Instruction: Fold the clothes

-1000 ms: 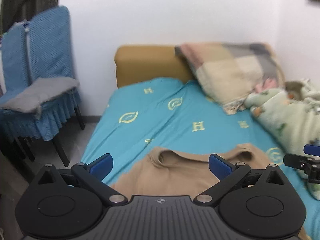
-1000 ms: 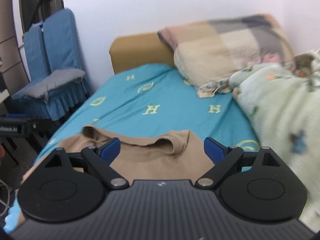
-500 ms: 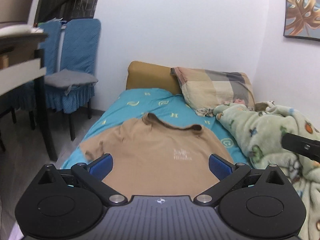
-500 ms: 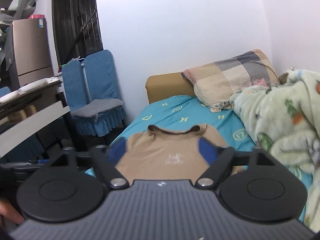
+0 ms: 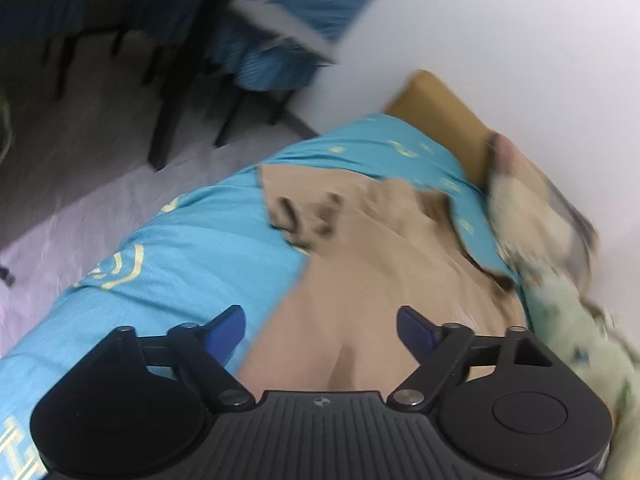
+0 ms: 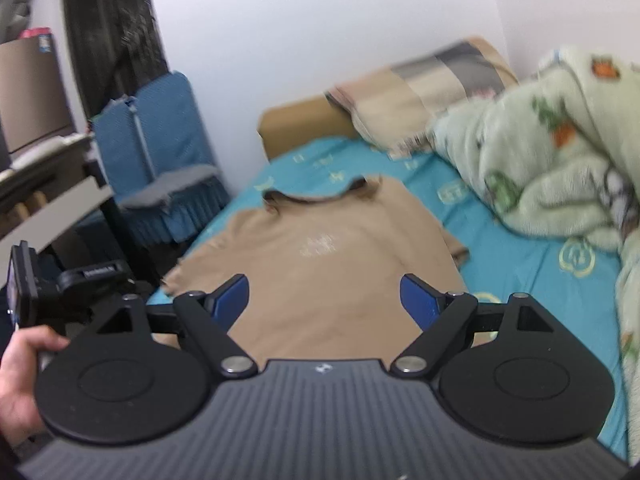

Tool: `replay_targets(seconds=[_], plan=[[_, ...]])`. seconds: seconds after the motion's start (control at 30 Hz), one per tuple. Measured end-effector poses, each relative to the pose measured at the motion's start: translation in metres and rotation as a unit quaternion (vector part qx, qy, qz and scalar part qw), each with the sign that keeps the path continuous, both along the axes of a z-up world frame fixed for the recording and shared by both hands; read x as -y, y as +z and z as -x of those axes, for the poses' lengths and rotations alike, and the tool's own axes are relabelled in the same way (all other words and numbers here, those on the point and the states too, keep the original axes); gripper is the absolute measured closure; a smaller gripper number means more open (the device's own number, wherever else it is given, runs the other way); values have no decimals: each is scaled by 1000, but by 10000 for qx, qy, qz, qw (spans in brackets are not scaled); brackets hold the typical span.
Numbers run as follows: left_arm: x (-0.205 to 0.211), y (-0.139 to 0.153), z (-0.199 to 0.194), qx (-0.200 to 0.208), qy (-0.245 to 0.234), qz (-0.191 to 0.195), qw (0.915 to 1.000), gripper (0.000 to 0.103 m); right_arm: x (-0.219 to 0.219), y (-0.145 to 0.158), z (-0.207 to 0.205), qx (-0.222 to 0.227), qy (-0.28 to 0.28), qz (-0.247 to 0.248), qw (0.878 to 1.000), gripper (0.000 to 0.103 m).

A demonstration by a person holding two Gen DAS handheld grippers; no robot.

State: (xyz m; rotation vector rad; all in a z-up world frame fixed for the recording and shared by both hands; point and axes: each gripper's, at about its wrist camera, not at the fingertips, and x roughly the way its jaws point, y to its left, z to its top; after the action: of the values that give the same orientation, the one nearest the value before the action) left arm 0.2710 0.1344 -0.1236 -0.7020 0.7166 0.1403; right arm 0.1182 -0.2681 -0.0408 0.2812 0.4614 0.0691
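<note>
**Tan shirt lay flat on bed as both grippers hung wide above it**

A tan shirt (image 6: 320,264) lay spread front-up on the turquoise bed sheet (image 6: 532,264), filling the centre of the right wrist view, its collar toward the headboard (image 6: 300,124) in the upper middle of the frame. The shirt's left-hand edge ran close to the side of the mattress, where one sleeve reached the brink; its right-hand sleeve ended just short of a rumpled green blanket (image 6: 552,168) piled at the right of the frame. A strip of bare sheet separated the two. A patchwork pillow (image 6: 432,88) leaned against the wall behind the blanket.

The right gripper (image 6: 322,300) hovered over the shirt's lower half, its blue-tipped fingers (image 6: 230,296) spread wide with nothing between them. At the lower left of that view a hand (image 6: 20,372) gripped the handle of the other device.

The left wrist view was tilted and blurred. The left gripper (image 5: 320,326) hung above the shirt's lower part near the sheet's edge, its fingers likewise spread and empty. Open floor (image 5: 80,160) and blue-covered chairs (image 5: 272,52) occupied the upper left of that frame.
</note>
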Motion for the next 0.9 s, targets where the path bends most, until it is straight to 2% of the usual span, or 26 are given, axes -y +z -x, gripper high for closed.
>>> replay_targets(seconds=[0.03, 0.1, 0.27, 0.37, 0.5, 0.63, 0.67, 0.7, 0.73, 0.8, 0.9], plan=[[-6, -6, -12, 15, 130, 85, 9999, 27, 2, -6, -8, -61, -31, -48, 10000, 19], [-20, -18, -32, 72, 367, 134, 9992, 36, 6, -18, -23, -172, -115, -164, 9997, 19], [-45, -46, -81, 138, 784, 281, 9964, 41, 13, -45, -52, -408, -237, -338, 9983, 19], [-53, -53, -100, 269, 831, 195, 9960, 44, 15, -55, -64, -561, -246, -420, 9972, 19], [-57, -52, -123, 218, 549, 106, 9982, 67, 14, -55, -69, -522, -329, -247, 9978, 19], [-47, -42, -152, 2, -82, -423, 9991, 74, 13, -51, -70, -447, -430, -116, 9980, 19], [-45, -39, -160, -53, -241, -558, 9981, 92, 13, -51, -71, -479, -424, -116, 9979, 19], [-42, -36, -167, -108, -400, -694, 9967, 101, 12, -51, -73, -510, -419, -115, 9978, 19], [-40, -32, -175, -168, -538, -842, 9949, 101, 12, -52, -75, -541, -413, -115, 9976, 19], [-37, -14, -187, -61, -623, -1412, 9880, 101, 11, -53, -78, -604, -401, -114, 9973, 19], [-45, 16, -209, 29, -320, -2178, 9755, 101, 8, -55, -82, -652, -411, -66, 9970, 19]])
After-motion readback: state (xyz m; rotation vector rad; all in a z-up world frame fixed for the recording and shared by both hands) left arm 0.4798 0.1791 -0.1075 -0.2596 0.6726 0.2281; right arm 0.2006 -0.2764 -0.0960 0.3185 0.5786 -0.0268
